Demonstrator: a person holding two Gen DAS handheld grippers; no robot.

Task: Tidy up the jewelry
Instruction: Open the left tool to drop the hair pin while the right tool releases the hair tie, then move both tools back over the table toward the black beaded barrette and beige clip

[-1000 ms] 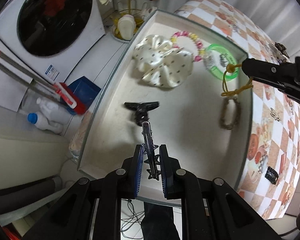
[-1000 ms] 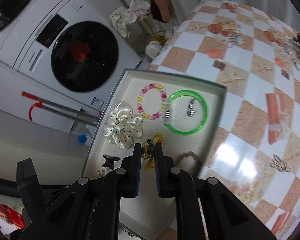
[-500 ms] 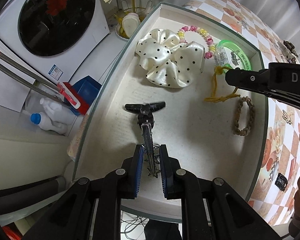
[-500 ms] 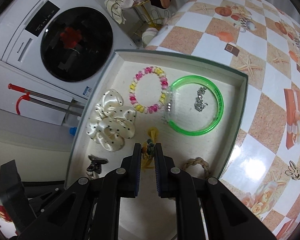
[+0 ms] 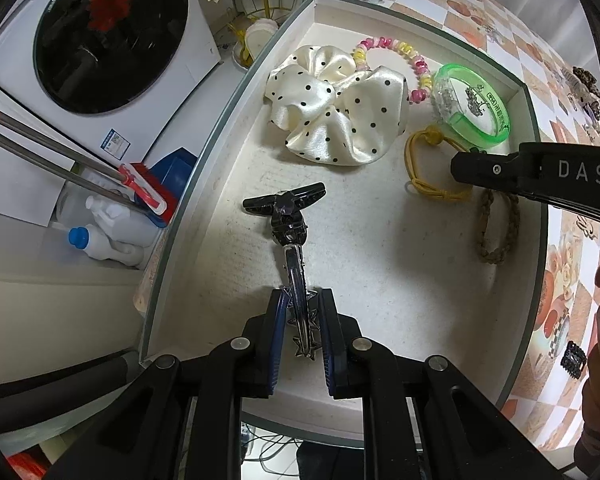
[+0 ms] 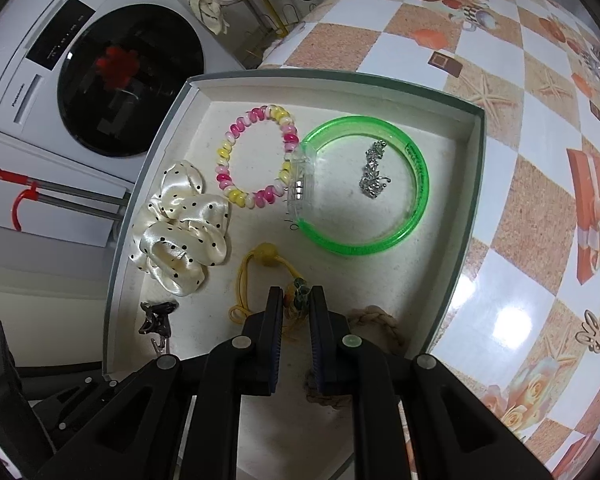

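A white tray [image 5: 236, 92] holds a cream polka-dot scrunchie [image 5: 336, 116], a pink-and-yellow bead bracelet [image 5: 396, 56], a green bangle [image 5: 480, 108] and a braided brown loop [image 5: 498, 220]. My left gripper [image 5: 302, 312] is shut on a black and silver hair clip [image 5: 288, 216] that rests on the tray floor. My right gripper [image 6: 296, 304] is shut on a yellow cord hair tie [image 6: 260, 268], which lies mostly on the tray floor beside the scrunchie [image 6: 180, 224]. A small silver charm [image 6: 374, 176] lies inside the bangle [image 6: 380, 236].
The tray sits at the edge of a checkered tablecloth [image 6: 540, 200] with more clips [image 5: 572, 360] lying on it. A washing machine [image 6: 100, 64], mop handles [image 5: 60, 160] and bottles [image 5: 100, 240] stand on the floor beyond the tray's left rim.
My right gripper has lowered the yellow hair tie from hanging in the air onto the tray floor. My left gripper has moved in low with the hair clip.
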